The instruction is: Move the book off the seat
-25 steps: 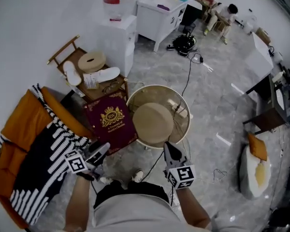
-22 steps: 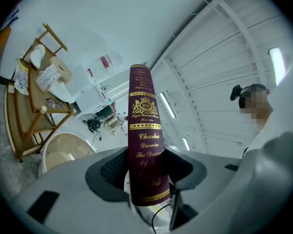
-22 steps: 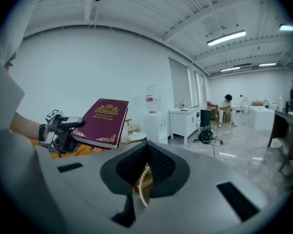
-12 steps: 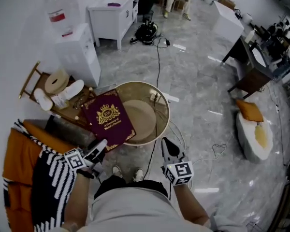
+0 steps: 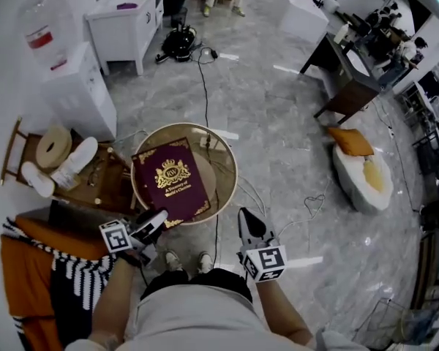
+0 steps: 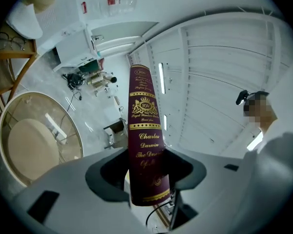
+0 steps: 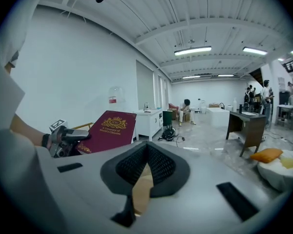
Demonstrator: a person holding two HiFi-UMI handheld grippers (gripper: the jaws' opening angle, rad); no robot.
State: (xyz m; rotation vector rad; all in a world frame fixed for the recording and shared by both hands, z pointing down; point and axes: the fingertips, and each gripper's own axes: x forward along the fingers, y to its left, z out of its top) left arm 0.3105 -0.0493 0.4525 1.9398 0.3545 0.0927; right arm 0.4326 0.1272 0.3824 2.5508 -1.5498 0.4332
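Note:
A maroon hardback book (image 5: 172,180) with gold print hangs flat over the round glass side table (image 5: 230,163). My left gripper (image 5: 152,224) is shut on its near edge. In the left gripper view the book's spine (image 6: 144,140) stands up between the two jaws of that gripper (image 6: 146,172). The right gripper view shows the book (image 7: 107,130) held by the left gripper (image 7: 71,138). The orange armchair (image 5: 18,269) with a black-and-white striped throw (image 5: 73,284) sits at the lower left, with no book on it. My right gripper (image 5: 245,216) hangs shut and empty beside the table's near right edge, its jaws (image 7: 146,150) meeting at the tip.
A wooden stool (image 5: 95,185) left of the table bears white shoes (image 5: 73,159) and a tape roll (image 5: 53,145). A white cabinet (image 5: 124,20) and a water dispenser (image 5: 66,79) stand at the back left. A dark desk (image 5: 344,86) and a cushion seat (image 5: 362,174) are at the right. Cables (image 5: 205,72) cross the floor.
My left gripper has carried the book rightward from beside the armchair to above the round table. The armchair has slid to the lower left of view. The right gripper has stayed near the table's edge.

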